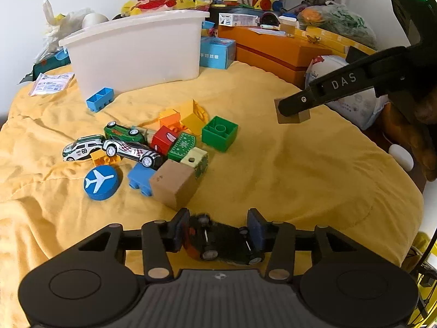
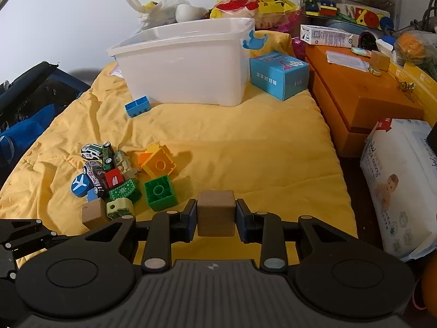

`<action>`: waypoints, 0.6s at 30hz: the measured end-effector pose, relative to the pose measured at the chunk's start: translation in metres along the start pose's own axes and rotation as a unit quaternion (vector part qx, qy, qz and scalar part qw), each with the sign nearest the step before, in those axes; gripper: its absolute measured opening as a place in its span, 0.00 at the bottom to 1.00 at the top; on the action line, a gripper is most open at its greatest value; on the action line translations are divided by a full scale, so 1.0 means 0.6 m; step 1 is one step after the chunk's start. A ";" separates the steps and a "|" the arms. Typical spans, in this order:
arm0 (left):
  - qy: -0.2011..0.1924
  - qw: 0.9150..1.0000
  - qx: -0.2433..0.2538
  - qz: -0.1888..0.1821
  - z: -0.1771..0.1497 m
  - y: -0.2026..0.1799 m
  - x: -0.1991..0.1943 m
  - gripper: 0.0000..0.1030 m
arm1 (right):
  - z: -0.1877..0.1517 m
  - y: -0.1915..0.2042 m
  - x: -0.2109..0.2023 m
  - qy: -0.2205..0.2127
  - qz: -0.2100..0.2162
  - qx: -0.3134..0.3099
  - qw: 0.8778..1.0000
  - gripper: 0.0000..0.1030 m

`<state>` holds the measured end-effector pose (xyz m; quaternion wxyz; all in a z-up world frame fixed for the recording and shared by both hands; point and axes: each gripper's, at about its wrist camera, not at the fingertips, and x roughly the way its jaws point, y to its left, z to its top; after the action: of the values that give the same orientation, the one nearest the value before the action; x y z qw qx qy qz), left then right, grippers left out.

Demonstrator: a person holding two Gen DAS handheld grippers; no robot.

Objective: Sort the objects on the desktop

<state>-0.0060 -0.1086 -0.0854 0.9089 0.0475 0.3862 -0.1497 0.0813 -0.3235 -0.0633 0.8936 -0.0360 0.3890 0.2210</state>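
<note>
Wooden cube (image 2: 216, 213) clamped between right gripper (image 2: 216, 220) pads, above yellow blanket (image 2: 245, 147). Left gripper (image 1: 218, 235) grips dark toy car (image 1: 224, 242), upside down. Carry both level to white bin (image 2: 185, 63); release inside rim.

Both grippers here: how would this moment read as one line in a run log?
left gripper: shut on dark toy car | right gripper: shut on wooden cube | white bin: behind toy pile, nothing visibly inside

lived-in home, likely child's room: yellow quilted blanket (image 2: 245, 142) strewn with toy cars (image 1: 131, 150) and building bricks (image 2: 159, 192), baby wipes pack (image 2: 401, 186), cluttered boxes behind.
</note>
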 end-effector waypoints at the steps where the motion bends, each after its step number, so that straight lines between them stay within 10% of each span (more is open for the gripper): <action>1: -0.001 1.000 -0.002 0.001 0.001 0.001 -0.001 0.50 | 0.000 -0.001 0.000 0.000 0.000 0.001 1.000 0.32; 18: -0.010 0.999 -0.027 0.021 0.022 0.025 0.006 0.54 | 0.000 -0.009 0.003 0.005 -0.007 0.006 1.000 0.32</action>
<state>0.0101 -0.0977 -0.0794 0.9166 0.0294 0.3800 -0.1206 0.0846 -0.3279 -0.0650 0.8934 -0.0346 0.3942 0.2127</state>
